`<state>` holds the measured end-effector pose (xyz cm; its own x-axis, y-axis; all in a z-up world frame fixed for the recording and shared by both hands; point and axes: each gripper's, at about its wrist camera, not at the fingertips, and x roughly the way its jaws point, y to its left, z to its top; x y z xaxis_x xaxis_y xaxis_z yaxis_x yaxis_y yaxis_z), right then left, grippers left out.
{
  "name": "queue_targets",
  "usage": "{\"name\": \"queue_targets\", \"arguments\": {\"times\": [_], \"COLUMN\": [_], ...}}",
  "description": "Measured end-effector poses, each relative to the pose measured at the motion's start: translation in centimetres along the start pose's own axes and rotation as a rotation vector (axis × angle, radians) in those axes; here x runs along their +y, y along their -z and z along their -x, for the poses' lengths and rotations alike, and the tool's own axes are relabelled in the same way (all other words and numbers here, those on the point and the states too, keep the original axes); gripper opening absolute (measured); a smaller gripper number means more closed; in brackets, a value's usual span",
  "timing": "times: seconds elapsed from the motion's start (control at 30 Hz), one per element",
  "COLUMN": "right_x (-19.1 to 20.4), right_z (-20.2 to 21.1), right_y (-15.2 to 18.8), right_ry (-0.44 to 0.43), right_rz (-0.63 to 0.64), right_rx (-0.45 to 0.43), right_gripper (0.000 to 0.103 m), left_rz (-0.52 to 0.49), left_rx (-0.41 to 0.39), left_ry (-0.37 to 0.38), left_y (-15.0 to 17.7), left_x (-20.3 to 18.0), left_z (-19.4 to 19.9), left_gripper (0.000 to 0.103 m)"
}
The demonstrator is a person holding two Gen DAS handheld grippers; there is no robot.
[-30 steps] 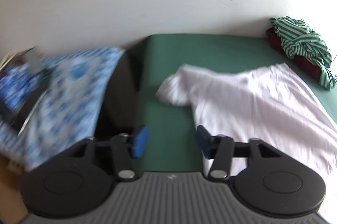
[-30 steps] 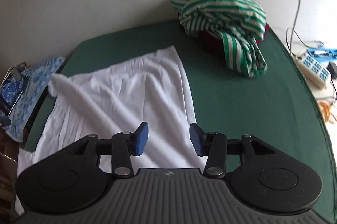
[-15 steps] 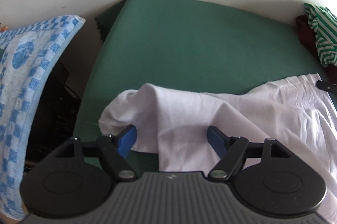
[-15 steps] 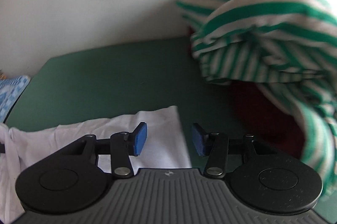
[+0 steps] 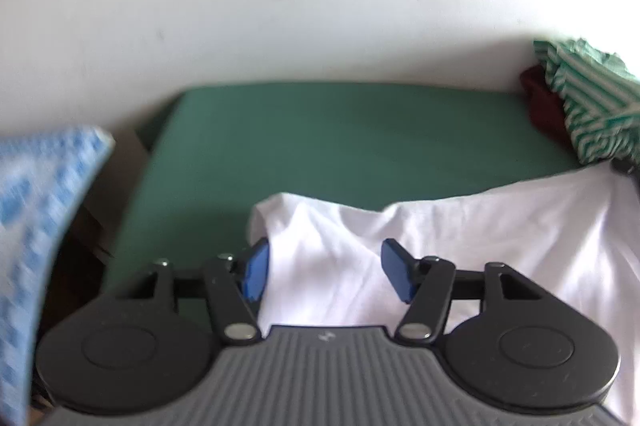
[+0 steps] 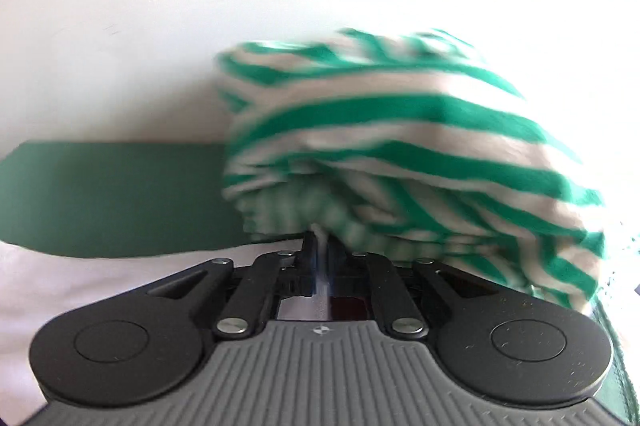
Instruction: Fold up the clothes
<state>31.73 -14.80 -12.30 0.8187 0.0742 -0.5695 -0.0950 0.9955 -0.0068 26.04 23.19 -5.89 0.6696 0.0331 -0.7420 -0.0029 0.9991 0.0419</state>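
Gripping the white shirt edge on the right, left tool spread over the sleeve

Motion blur smears the green-striped garment (image 6: 400,154) across most of my right wrist view, so its folds cannot be read, and it hides the far right of the green table cover (image 6: 112,194). My right gripper (image 6: 320,258) has its jaws drawn together on a thin strip of the white shirt (image 6: 80,278); the pads themselves are mostly covered by the linkage. A dark red patch shows under the tool, too cut off to identify from here.

In the left wrist view, my left gripper (image 5: 324,274) stands with its blue pads (image 5: 394,274) well apart, straddling the bunched sleeve end of the white shirt (image 5: 460,226). Whether the left pad touches the cloth I cannot tell. The shirt lies across the near right of the cover, running off the right edge. A dark red garment (image 5: 544,106) sits under the striped one at the far right corner. A blurred blue checked towel (image 5: 36,210) hangs at the left edge.

Half a second ago my right jaws were spread beside the shirt corner; they have since closed on it. My left jaws were wider then.
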Motion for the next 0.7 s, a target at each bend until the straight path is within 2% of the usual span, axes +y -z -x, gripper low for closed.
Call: {"name": "queue_targets", "arguments": {"times": [0.07,0.1,0.17,0.2,0.23,0.27,0.33,0.4,0.47,0.5,0.57,0.6,0.7], "right_x": [0.8,1.3,2.0,2.1,2.1,2.2,2.6,3.0,2.9,2.8,1.6,1.3,0.8], "right_z": [0.6,0.9,2.1,3.2,4.3,5.5,6.8,6.3,4.9,4.8,4.7,6.2,12.3], "right_y": [0.4,0.6,0.5,0.4,0.3,0.4,0.7,1.0,1.6,2.2,2.6,3.4,6.3], "right_ry": [0.023,0.04,0.064,0.08,0.096,0.077,-0.087,-0.21,-0.243,-0.202,-0.016,0.006,-0.013], "right_rz": [0.066,0.104,0.129,0.122,0.111,0.098,0.09,0.059,0.009,-0.01,-0.068,-0.08,-0.098], "right_rx": [-0.004,-0.008,-0.017,-0.044,-0.078,-0.107,-0.067,0.054,0.167,0.187,0.173,0.173,0.18], "right_gripper": [0.002,0.004,0.012,0.028,0.049,0.053,0.05,0.05,0.047,0.044,0.042,0.038,0.037], "left_rz": [-0.063,-0.094,-0.113,-0.107,-0.099,-0.081,-0.041,-0.023,-0.054,-0.075,-0.102,-0.108,-0.121], "left_rx": [0.033,0.047,0.084,0.074,0.068,0.071,0.085,0.096,0.076,0.073,0.073,0.073,0.038], "left_ry": [-0.04,-0.034,-0.078,-0.087,-0.094,-0.082,-0.023,0.02,-0.023,-0.065,-0.129,-0.144,-0.088], "left_y": [0.8,1.3,2.5,2.9,3.2,3.4,3.6,4.1,4.4,4.4,4.6,4.8,7.1], "left_x": [-0.2,0.2,1.3,2.0,2.7,3.1,3.8,3.9,3.1,2.7,2.5,2.7,4.2], "left_z": [-0.6,-1.0,-1.4,-1.1,-0.8,-0.5,0.1,0.4,0.6,0.7,1.4,2.1,6.1], "left_gripper": [0.063,0.063,0.065,0.066,0.066,0.066,0.059,0.06,0.067,0.071,0.068,0.062,0.065]}}
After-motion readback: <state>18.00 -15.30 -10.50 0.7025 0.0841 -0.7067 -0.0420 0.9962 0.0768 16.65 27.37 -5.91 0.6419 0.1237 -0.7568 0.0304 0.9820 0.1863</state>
